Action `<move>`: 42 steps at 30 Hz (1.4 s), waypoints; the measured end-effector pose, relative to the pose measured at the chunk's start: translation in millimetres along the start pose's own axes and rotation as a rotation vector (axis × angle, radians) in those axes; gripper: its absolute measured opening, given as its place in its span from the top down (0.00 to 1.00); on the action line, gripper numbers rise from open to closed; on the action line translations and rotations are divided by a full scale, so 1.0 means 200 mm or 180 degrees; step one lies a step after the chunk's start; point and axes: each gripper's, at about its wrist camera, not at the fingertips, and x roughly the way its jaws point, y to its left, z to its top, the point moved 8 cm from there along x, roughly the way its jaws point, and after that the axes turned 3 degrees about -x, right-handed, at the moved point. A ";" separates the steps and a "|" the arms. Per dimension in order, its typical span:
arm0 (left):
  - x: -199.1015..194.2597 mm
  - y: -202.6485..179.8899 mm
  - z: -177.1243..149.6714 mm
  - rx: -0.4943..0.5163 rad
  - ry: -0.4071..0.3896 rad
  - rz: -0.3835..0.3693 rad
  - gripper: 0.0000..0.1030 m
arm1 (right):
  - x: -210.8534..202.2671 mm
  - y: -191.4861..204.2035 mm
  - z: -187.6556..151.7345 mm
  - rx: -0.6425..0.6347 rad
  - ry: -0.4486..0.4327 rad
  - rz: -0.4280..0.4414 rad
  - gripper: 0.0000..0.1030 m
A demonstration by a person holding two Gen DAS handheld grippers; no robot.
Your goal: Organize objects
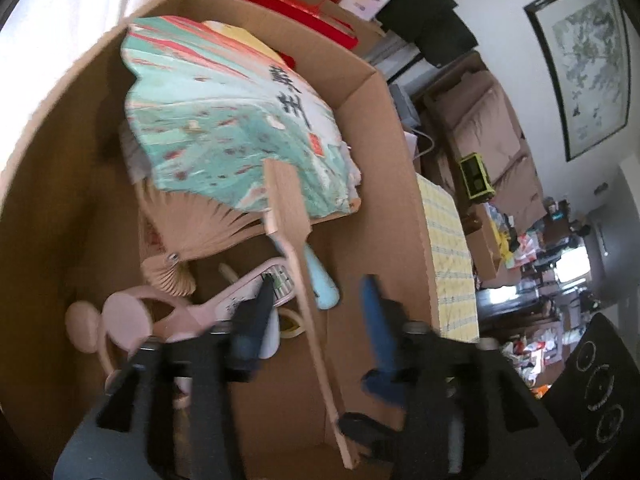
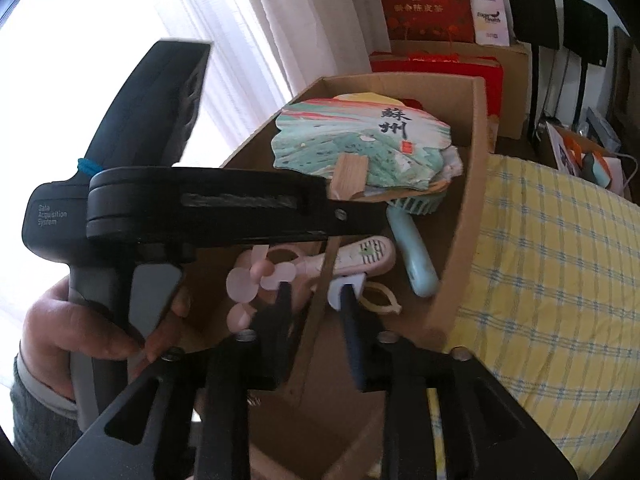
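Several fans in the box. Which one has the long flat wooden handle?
The green painted fan on top, with black characters; its wooden handle runs toward the tools. The other fans are plastic handhelds or folding.

A home living room: brown sofa (image 1: 492, 136), framed painting (image 1: 588, 64), curtains (image 2: 280, 20).

Left tool (image 2: 352, 216) body hides painted fan's (image 2: 360, 136) wooden handle midsection; folding fan (image 1: 192, 236) half buried beneath.

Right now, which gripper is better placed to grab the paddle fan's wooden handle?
Right, probably. The wooden handle runs between the right gripper fingers with only a small gap on either side. The left gripper straddles it too, but is open much wider.
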 end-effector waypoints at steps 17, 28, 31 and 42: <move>-0.36 -0.17 -0.18 0.0526 -0.0549 0.0682 0.22 | -0.32 -0.15 -0.05 -0.0229 -0.0151 -0.0410 0.47; -0.44 -0.26 -0.32 0.0681 -0.0875 0.1017 0.11 | -0.50 -0.35 -0.12 -0.0113 -0.0273 -0.0781 0.20; -0.43 -0.30 -0.35 0.0694 -0.0902 0.1002 0.04 | -0.55 -0.39 -0.14 -0.0094 -0.0308 -0.0860 0.14; -0.41 -0.51 -0.50 0.0864 -0.0965 0.0895 0.00 | -0.78 -0.60 -0.25 0.0184 -0.0471 -0.1033 0.00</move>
